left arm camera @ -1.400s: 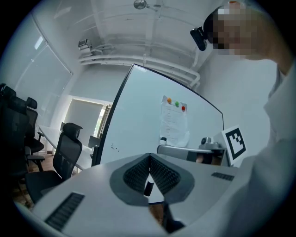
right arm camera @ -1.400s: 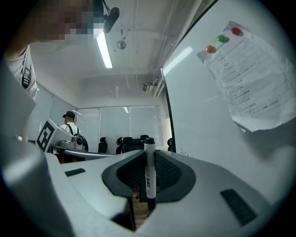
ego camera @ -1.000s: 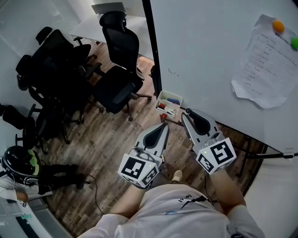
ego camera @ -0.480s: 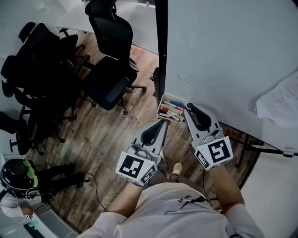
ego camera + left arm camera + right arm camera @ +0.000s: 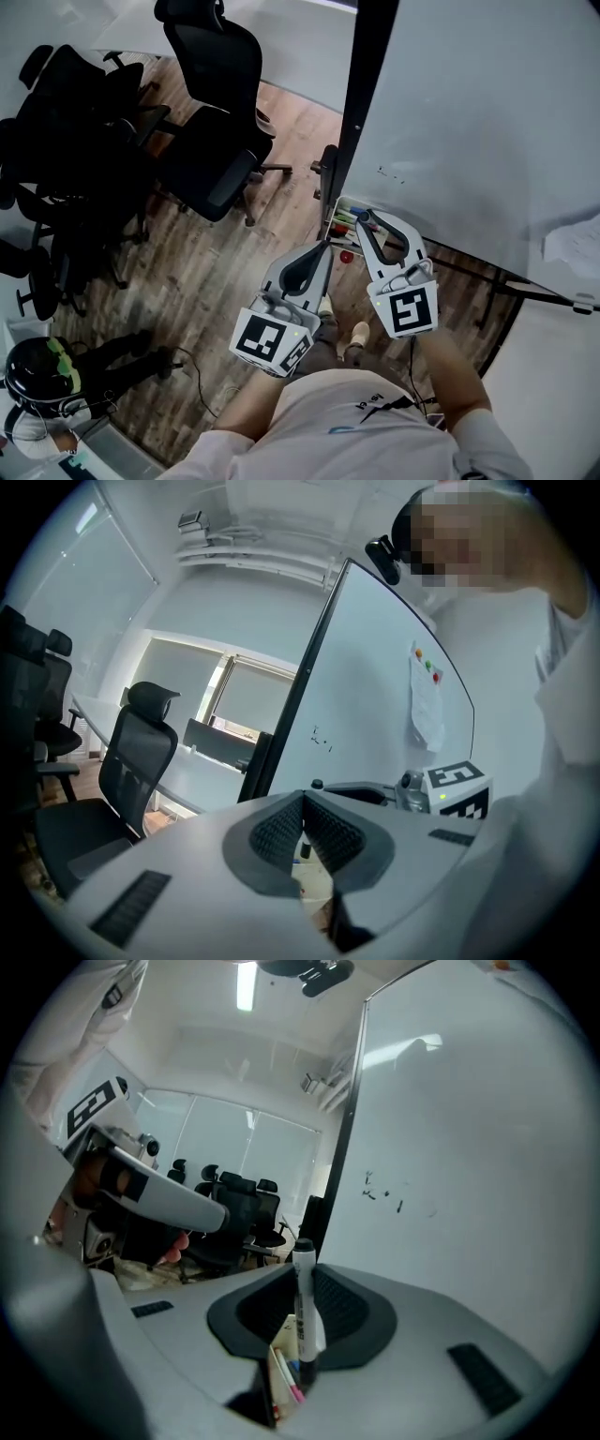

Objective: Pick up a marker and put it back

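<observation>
My right gripper [image 5: 302, 1283] is shut on a white marker [image 5: 306, 1309] with a black cap, which stands upright between the pads. Below the jaws, the marker tray [image 5: 279, 1375] holds several coloured markers. In the head view the right gripper [image 5: 362, 221] hangs over that white tray [image 5: 343, 212] at the foot of the whiteboard [image 5: 487, 122]. My left gripper [image 5: 324, 247] sits just left of it and a little nearer to me. Its jaws [image 5: 303, 804] are shut with nothing between them.
The whiteboard's black frame post [image 5: 361, 84] stands just left of the tray. Several black office chairs [image 5: 211, 94] crowd the wooden floor [image 5: 234, 272] to the left. A person in a helmet [image 5: 37, 370] sits at the lower left. Paper [image 5: 574, 248] is pinned to the board.
The head view has swung toward the whiteboard. My right gripper has moved forward from short of the tray to over it. The left gripper has stayed close beside it.
</observation>
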Available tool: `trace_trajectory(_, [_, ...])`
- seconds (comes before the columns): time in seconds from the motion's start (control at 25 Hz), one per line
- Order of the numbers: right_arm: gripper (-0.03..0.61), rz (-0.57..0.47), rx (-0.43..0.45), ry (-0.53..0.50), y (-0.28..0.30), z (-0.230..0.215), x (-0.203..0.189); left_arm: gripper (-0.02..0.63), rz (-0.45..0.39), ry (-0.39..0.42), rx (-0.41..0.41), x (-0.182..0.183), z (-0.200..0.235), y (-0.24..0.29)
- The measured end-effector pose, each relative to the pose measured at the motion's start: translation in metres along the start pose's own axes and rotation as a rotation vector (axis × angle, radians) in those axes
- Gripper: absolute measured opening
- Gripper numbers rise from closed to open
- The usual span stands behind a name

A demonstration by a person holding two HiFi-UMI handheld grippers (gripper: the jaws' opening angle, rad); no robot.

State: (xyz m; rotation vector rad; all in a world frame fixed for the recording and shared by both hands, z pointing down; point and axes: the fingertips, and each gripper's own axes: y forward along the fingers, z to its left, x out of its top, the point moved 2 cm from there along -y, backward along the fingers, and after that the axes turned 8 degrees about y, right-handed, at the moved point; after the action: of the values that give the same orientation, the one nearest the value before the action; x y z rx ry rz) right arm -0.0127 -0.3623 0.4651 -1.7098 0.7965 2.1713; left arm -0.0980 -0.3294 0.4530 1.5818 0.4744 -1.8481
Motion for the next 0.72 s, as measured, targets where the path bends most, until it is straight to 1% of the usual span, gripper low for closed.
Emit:
trace_trajectory(0.16, [0.072, 0.072, -0.021, -0.035, 0.016, 0.006, -0.017, 0.011, 0.009, -0.012, 0.001, -0.005, 0.013, 0.000])
trace_trajectory(0.44, [0.072, 0.136, -0.054, -0.014, 0.035, 0.008, -0.049, 0.011, 0.024, -0.019, -0.007, -0.011, 0.024, 0.003])
trace_trajectory(0.6, [0.072, 0.152, -0.047, -0.052, 0.042, 0.015, -0.056, 0.011, 0.027, -0.024, -0.004, -0.012, 0.028, 0.003])
trace_trajectory(0.72, [0.072, 0.166, -0.026, -0.061, 0.049, 0.021, -0.059, 0.011, 0.027, -0.025, 0.000, -0.012, 0.029, 0.002])
